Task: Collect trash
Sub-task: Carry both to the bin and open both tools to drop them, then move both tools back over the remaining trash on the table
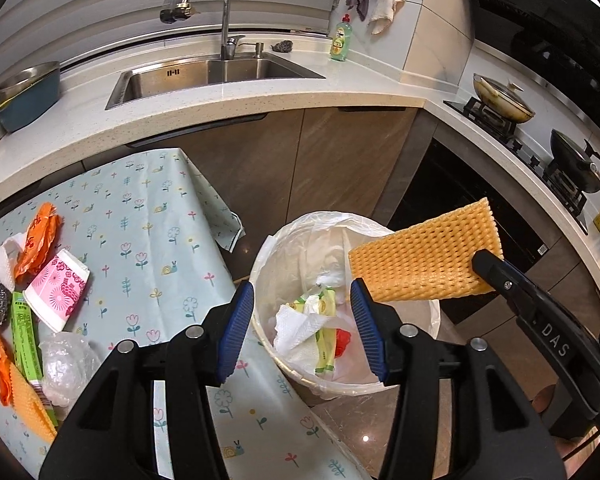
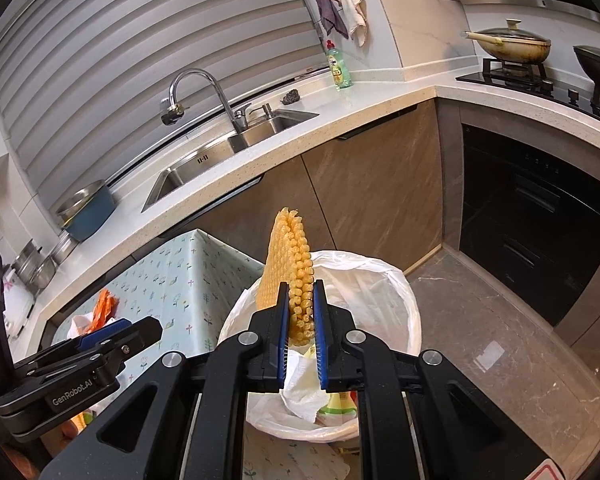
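Am pinching yellow foam net (image 2: 296,280) in right gripper (image 2: 302,320) over bin (image 1: 260,280) for drop; left gripper (image 1: 302,328) hanging open, empty, clear of drop path.

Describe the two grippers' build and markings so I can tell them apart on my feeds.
Both match: black angular plastic linkages with silver round pivot bolts and ribbed blue pads lining the jaws. The left gripper shows white "GenRobot.AI" lettering on its side in the right wrist view. The right gripper shows "DAS" lettering in the left wrist view. No cables or sleeves visible.
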Available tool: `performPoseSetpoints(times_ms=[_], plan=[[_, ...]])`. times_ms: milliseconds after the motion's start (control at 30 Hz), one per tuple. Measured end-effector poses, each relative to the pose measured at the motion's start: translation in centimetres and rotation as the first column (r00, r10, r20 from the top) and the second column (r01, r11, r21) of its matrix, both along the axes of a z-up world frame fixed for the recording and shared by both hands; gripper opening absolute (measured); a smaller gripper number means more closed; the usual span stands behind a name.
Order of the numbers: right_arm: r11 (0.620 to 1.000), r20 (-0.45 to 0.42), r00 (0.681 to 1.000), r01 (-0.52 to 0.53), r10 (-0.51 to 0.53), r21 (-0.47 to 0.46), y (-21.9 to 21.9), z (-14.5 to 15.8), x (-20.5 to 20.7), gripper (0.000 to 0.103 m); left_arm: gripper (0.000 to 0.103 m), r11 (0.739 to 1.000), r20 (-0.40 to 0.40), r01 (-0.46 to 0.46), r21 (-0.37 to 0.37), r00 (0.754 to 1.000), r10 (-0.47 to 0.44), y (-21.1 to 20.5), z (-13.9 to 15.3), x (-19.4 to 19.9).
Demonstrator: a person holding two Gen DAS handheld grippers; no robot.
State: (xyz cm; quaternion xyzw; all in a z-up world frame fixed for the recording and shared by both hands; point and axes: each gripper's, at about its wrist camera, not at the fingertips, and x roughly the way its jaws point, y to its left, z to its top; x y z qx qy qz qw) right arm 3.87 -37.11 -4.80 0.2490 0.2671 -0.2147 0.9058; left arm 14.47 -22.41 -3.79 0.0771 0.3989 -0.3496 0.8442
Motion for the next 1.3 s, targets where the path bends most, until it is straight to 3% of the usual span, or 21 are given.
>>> performPoseSetpoints(times_ms=[133, 233, 300, 867, 1300], plan=[[1.000, -0.009, 1.000, -0.014, 0.014, -0.017, 0.6, 0.1, 1.1, 0.018, 0.061, 0.999, 0.015, -0.039, 0.000, 0.999, 0.039, 1.1, 0.2, 0.3], [1.000, -0.004, 1.000, -0.015, 0.015, -0.025, 1.2, 0.3, 1.6, 0.032, 0.067, 0.998, 0.035, -0.065, 0.005, 0.997, 0.065, 1.9, 0.4, 0.6], [0.999, 0.002, 1.000, -0.022, 0.022, -0.026, 1.7, 0.6, 1.8, 0.034, 0.071, 0.997, 0.043, -0.082, 0.005, 0.996, 0.082, 2.5, 0.5, 0.8], [0.982, 0.032, 0.983, -0.177, 0.180, -0.067, 10.2, 4.2, 3.2, 0.047, 0.074, 0.976, 0.051, -0.218, -0.031, 0.974, 0.219, 10.8, 2.1, 1.4], [0.946, 0.017, 0.949, -0.314, 0.316, -0.079, 18.7, 4.5, 5.0, 0.049, 0.075, 0.928, 0.036, -0.372, -0.026, 0.927, 0.373, 20.8, 1.9, 2.3]])
